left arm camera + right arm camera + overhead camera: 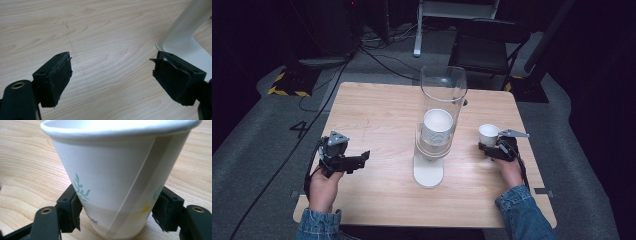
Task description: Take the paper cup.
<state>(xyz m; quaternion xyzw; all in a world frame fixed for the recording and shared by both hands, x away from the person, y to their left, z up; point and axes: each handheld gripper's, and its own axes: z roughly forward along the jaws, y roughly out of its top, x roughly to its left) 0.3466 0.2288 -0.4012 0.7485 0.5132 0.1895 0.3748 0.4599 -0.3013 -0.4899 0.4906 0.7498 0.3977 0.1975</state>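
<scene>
**Paper cup sits between right tongs, near its base**

We see the paper cup (117,177) upright on the bench (377,110), axis vertical, w/ right tongs (488,148) pinching its lower wall from both sides. Cup dispenser (438,125) stands to its left, mid-bench. Left tongs (112,75) spread, empty, nearer the dispenser's foot.
</scene>
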